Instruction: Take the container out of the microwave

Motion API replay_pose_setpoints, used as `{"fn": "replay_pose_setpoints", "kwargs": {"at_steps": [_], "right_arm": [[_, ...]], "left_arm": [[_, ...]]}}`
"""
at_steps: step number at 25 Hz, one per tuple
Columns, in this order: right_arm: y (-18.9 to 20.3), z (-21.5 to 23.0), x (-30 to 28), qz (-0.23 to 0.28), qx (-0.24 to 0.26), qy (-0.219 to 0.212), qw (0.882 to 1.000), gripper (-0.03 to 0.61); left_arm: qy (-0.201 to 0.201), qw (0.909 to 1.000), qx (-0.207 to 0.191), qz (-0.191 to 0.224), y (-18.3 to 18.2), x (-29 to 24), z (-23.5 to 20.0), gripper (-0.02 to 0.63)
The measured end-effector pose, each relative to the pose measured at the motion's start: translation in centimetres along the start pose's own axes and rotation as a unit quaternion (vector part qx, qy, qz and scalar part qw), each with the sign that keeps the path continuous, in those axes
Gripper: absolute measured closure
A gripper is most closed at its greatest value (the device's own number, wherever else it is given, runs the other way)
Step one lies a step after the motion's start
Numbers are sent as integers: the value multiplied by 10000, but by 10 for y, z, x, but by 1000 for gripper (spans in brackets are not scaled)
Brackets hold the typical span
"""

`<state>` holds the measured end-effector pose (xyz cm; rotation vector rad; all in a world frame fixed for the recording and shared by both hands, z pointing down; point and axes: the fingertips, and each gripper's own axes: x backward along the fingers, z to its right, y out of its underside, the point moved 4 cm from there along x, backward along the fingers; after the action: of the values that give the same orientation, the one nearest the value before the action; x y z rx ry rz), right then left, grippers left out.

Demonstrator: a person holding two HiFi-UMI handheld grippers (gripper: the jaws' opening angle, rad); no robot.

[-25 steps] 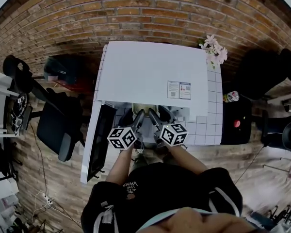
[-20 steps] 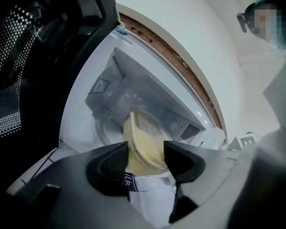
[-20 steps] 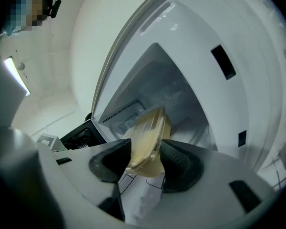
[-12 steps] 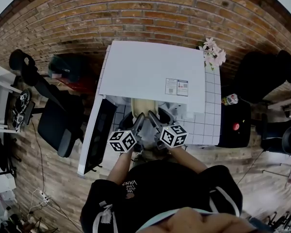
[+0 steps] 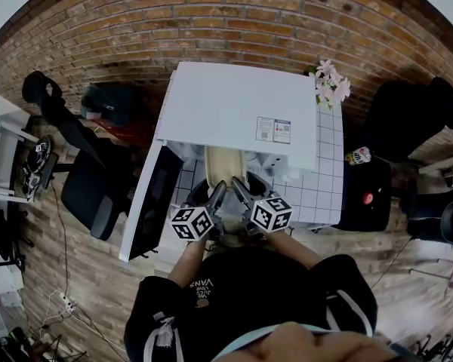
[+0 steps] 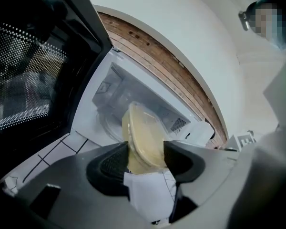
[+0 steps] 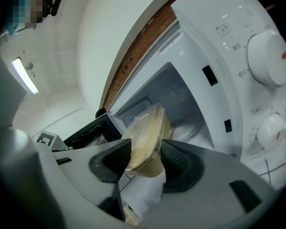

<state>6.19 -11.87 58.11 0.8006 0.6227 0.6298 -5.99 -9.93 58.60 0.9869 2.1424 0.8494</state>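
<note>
Left tongs [image 6: 147,152], right tongs [image 7: 144,155] pinch container [image 6: 142,130] edges.

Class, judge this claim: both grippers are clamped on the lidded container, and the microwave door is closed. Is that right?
No. The microwave door is open, swung out to the left, as the head view shows. The left gripper and right gripper are indeed clamped on the container.

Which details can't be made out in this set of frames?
Container contents: cloudy plastic hides them, both gripper views.
Container's gripped ends: covered by left hand-held gripper and right hand-held gripper, own views.
Sticker print on microwave, head view: too small.
Dial labels, right gripper view: blurred.
</note>
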Motion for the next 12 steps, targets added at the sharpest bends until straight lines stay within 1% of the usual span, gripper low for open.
{"fn": "replay_pose_setpoints", "kwargs": {"at_steps": [12], "right_arm": [[6, 1, 19, -86, -26, -166, 9998, 394]], "left_arm": [[-137, 9999, 20, 55, 16, 11, 16, 374]]}}
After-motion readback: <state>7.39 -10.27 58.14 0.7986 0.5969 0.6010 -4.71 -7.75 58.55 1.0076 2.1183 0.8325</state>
